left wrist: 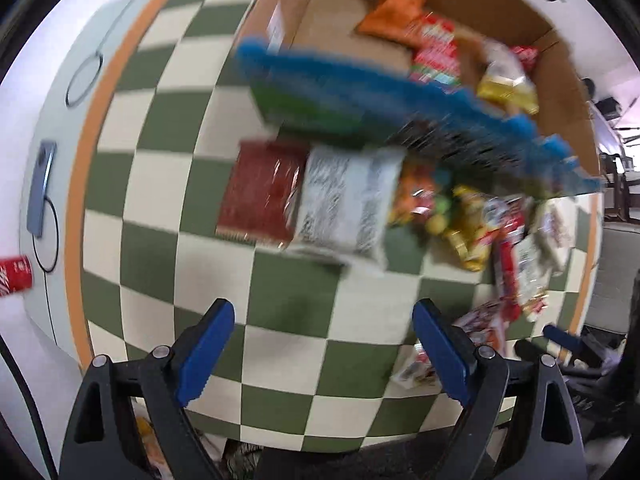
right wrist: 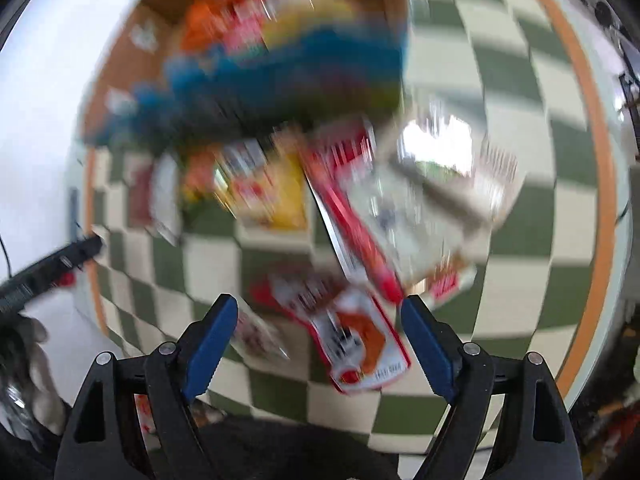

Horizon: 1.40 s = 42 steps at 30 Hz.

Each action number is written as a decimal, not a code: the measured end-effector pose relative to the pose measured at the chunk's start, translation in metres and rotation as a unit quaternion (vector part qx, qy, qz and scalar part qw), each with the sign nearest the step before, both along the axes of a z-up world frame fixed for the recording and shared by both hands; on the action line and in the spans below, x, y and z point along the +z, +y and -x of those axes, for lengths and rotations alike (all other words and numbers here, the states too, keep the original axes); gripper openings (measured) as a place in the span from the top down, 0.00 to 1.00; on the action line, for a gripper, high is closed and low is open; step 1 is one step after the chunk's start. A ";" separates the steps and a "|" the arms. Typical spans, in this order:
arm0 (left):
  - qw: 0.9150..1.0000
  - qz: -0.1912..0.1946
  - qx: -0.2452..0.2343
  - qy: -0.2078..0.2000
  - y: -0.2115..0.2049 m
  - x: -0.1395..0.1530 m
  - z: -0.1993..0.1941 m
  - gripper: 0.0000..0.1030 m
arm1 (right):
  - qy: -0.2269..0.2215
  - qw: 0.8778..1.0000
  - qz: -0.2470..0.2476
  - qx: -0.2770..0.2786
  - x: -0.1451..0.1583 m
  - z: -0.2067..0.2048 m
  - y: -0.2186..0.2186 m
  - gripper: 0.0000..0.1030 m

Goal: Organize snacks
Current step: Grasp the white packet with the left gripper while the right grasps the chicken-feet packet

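While both pairs of jaws are spread wide with nothing between them, the red-and-white packet (right wrist: 356, 336) is seen just ahead of the right gripper (right wrist: 320, 344), its long axis slanting across the gap. The left gripper (left wrist: 324, 348) is held over bare checkered cloth (left wrist: 168, 208), so the right hand is judged nearer

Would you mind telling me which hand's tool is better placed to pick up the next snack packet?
Right, probably. The right tool is open with a red and white packet lying between its fingers. The left tool is open over bare checkered cloth.

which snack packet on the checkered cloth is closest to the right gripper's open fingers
The red-and-white packet with the orange patch, lying flat between the right gripper fingers' tips. The yellow packet and clear crinkly bag lie farther off.
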State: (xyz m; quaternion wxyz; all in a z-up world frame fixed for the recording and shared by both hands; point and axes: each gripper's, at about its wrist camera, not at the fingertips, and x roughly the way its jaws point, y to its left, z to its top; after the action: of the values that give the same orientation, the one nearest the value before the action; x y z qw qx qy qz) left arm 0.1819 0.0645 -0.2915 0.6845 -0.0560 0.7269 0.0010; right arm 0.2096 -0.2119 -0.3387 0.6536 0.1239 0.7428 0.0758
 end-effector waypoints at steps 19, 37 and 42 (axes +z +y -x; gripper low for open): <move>0.995 -0.039 -0.086 0.041 -0.047 -0.081 -0.059 0.48 | 0.058 0.993 0.083 0.066 -0.086 0.039 0.026 0.17; 0.998 0.037 -0.029 0.053 -0.030 -0.062 0.040 0.70 | 0.066 0.997 0.017 0.030 -0.056 0.039 0.025 0.26; 0.996 0.065 0.007 0.054 -0.012 -0.068 0.057 0.70 | 0.082 0.996 0.019 0.022 -0.080 0.025 0.023 0.25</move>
State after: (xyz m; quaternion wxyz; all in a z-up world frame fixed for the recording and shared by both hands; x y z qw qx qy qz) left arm 0.1247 0.0526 -0.3598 0.6391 -0.1053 0.7609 -0.0382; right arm 0.1846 -0.1891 -0.4190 0.5908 0.1007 0.7978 0.0652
